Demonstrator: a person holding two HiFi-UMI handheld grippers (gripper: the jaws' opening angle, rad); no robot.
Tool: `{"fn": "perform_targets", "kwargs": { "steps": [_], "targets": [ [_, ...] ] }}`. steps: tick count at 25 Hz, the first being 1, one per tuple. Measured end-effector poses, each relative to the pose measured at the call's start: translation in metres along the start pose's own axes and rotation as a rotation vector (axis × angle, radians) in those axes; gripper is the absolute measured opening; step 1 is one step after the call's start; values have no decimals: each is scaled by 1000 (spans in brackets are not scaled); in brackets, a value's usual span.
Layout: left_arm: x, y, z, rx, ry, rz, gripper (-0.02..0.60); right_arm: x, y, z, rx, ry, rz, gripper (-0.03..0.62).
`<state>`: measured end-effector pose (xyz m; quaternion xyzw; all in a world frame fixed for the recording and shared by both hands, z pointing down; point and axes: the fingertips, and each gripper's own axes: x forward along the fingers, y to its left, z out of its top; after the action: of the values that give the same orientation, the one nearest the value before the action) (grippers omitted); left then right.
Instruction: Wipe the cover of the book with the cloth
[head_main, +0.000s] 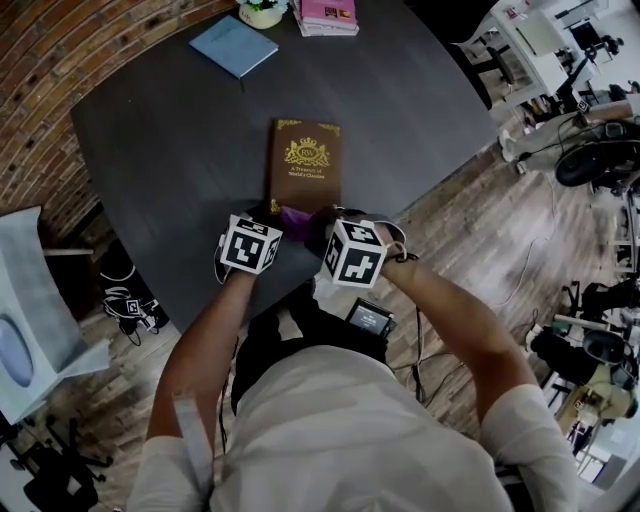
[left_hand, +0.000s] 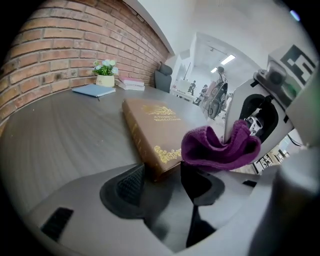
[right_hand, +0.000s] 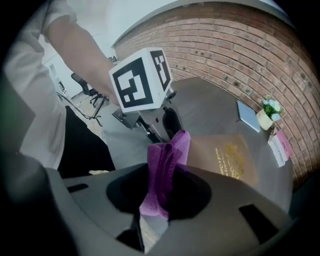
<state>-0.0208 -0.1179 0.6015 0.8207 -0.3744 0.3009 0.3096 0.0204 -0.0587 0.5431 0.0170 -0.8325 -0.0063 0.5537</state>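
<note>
A brown book (head_main: 305, 165) with gold print lies flat near the front edge of the dark round table (head_main: 170, 150). My left gripper (left_hand: 165, 182) sits at the book's near corner (left_hand: 160, 160), its jaws closed on that corner from both sides. My right gripper (right_hand: 162, 192) is shut on a purple cloth (right_hand: 167, 165), which sticks out bunched past its jaws. In the head view the cloth (head_main: 294, 218) hangs just over the book's near edge, between the two marker cubes. In the left gripper view the cloth (left_hand: 220, 147) hovers beside the book's near right corner.
At the table's far side lie a blue notebook (head_main: 234, 45), a stack of pink books (head_main: 328, 15) and a small flower pot (head_main: 262, 12). A brick wall (left_hand: 60, 55) runs along the left. Chairs and office gear (head_main: 600, 160) stand on the wood floor to the right.
</note>
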Motion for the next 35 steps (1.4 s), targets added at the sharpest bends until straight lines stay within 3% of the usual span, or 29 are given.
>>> {"fn": "perform_targets", "kwargs": {
  "steps": [4, 9, 16, 35],
  "targets": [
    [-6, 2, -1, 2, -16, -1, 233, -15, -4, 17, 14, -58, 27, 101],
    [-11, 2, -4, -1, -19, -3, 231, -29, -41, 30, -3, -70, -58, 101],
    [-9, 2, -6, -12, -13, -9, 230, -21, -105, 29, -30, 6, -208, 101],
    [-5, 7, -6, 21, 25, -20, 230, 3, -243, 42, -155, 186, -426, 101]
  ]
}}
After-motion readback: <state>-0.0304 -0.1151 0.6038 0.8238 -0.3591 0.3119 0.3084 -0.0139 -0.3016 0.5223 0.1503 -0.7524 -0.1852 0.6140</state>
